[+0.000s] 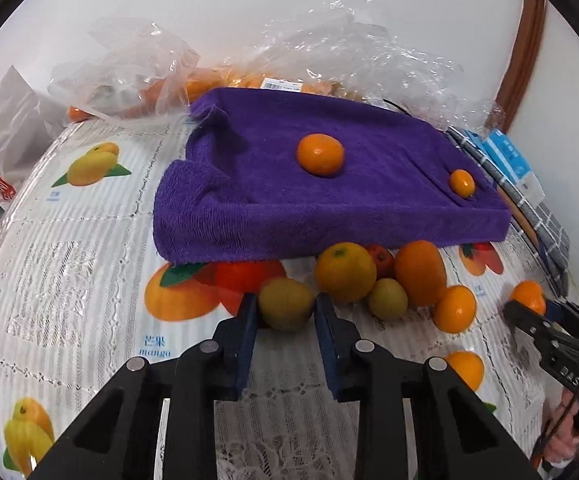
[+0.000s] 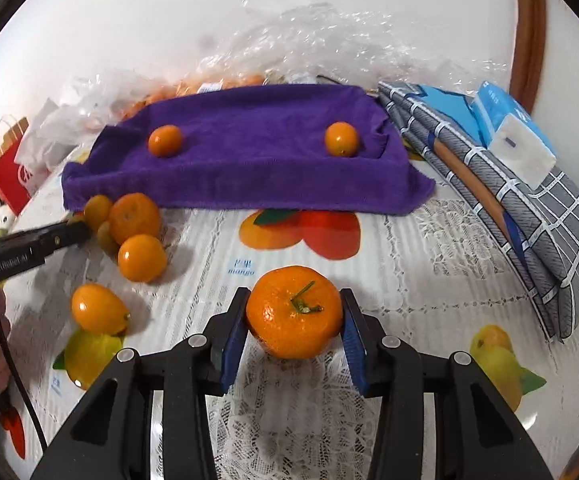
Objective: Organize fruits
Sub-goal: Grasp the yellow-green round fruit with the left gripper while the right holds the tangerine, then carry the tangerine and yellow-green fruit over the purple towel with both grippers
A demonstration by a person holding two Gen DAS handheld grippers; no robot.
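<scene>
A purple towel-covered tray (image 1: 329, 200) (image 2: 249, 168) holds a tangerine (image 1: 320, 154) (image 2: 164, 140) and a kumquat (image 1: 462, 183) (image 2: 342, 139). In front of it lies a pile of loose oranges (image 1: 344, 272) (image 2: 134, 217) and green-yellow fruits (image 1: 387, 298). My left gripper (image 1: 285, 306) is shut on a green-yellow fruit (image 1: 286, 303) at the pile's left edge. My right gripper (image 2: 294, 312) is shut on a stemmed tangerine (image 2: 294, 312) on the table; it shows in the left wrist view (image 1: 529, 306) with that tangerine (image 1: 528, 296).
Clear plastic bags with oranges (image 1: 129, 64) (image 2: 289, 40) lie behind the tray. A folded grey checked cloth (image 2: 521, 184) with a blue tissue pack (image 2: 509, 132) lies at the right. A red paper bag (image 2: 9, 168) stands at the far left. The tablecloth (image 1: 69, 280) has printed fruit.
</scene>
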